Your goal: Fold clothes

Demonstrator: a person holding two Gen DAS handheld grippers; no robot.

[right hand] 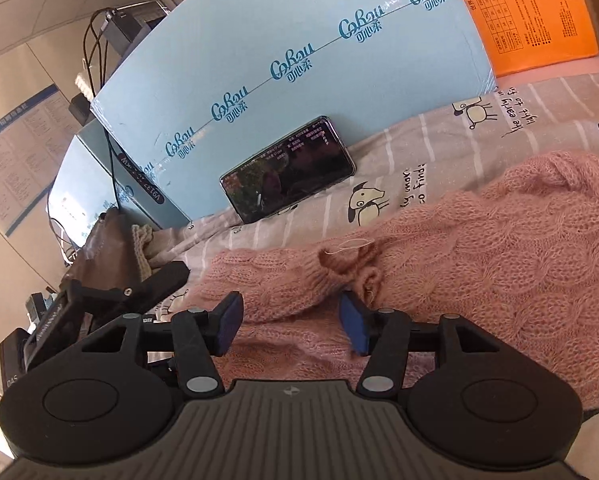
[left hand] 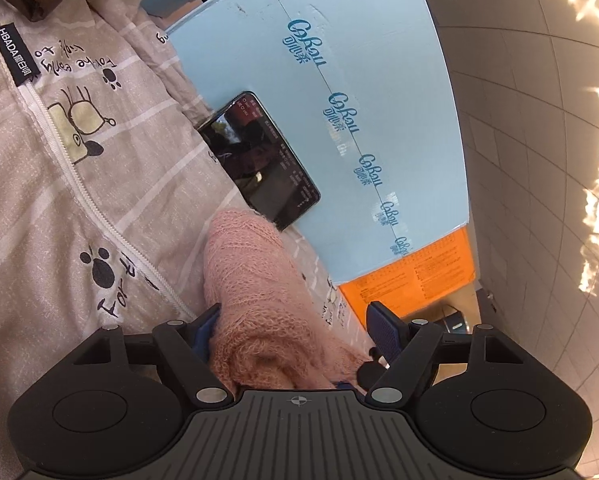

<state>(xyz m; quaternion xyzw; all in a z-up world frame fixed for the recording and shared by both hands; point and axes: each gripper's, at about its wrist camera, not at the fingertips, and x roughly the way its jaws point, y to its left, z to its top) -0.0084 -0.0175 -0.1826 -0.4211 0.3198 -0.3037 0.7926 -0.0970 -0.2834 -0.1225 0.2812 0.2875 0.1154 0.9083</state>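
A pink knitted sweater [right hand: 479, 248] lies spread on a beige printed bedsheet [right hand: 439, 140]. In the left wrist view a bunched part of the sweater [left hand: 255, 280], likely a sleeve, runs between the fingers of my left gripper [left hand: 295, 332], whose jaws stand wide apart around it without pinching. My right gripper [right hand: 291, 324] is open, its blue pads [right hand: 229, 324] just above the sweater near a folded sleeve cuff [right hand: 339, 264]. The other gripper's body [right hand: 99, 300] shows at the left of the right wrist view.
A black phone [left hand: 259, 160] leans against a light blue box [left hand: 339, 80]; both show in the right wrist view too, phone [right hand: 287, 170], box [right hand: 299, 40]. An orange carton [right hand: 531, 12] stands beside the box. A brown bag [right hand: 107, 248] and cables [right hand: 95, 52] sit at the left.
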